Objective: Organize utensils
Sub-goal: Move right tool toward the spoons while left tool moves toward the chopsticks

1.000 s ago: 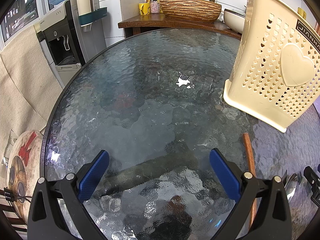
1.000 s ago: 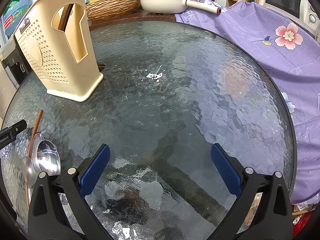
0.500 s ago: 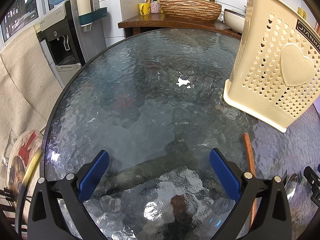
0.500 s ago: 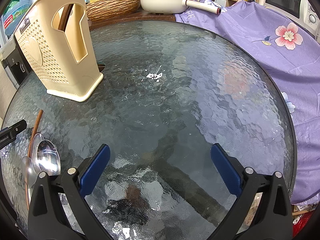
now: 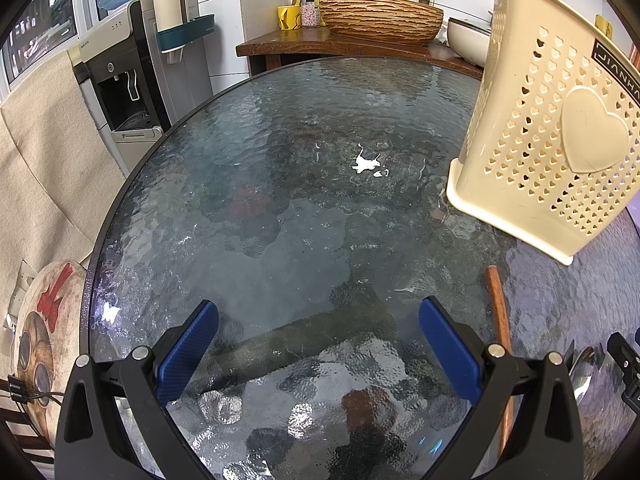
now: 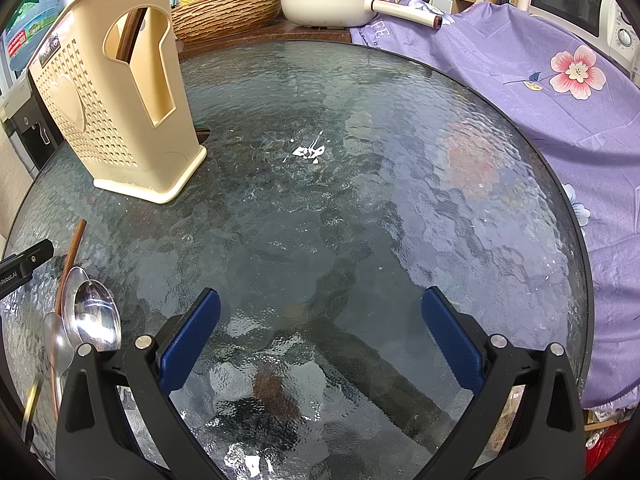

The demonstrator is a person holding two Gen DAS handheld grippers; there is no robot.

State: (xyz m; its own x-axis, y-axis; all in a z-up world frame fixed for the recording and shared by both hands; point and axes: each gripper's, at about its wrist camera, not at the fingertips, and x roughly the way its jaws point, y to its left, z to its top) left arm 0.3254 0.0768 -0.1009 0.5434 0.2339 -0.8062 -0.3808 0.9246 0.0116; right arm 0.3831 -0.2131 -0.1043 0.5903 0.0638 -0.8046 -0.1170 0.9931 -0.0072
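On the desk (image 6: 360, 200), the utensil holder (image 6: 120, 120) stands ahead-left of the right claw (image 6: 320, 328); spoons (image 6: 92, 320) lie just left of it, right of the left claw (image 5: 318, 336).

right gripper (image 6: 320, 318) jaws wide apart, empty, above glass table (image 6: 400, 200); cream holder (image 6: 116, 116) upright (one wooden handle inside) — spoons (image 6: 88, 320) lie near-left.

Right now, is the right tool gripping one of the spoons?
No, the right tool is open and empty over the glass table, while the spoons lie off to its left, untouched.
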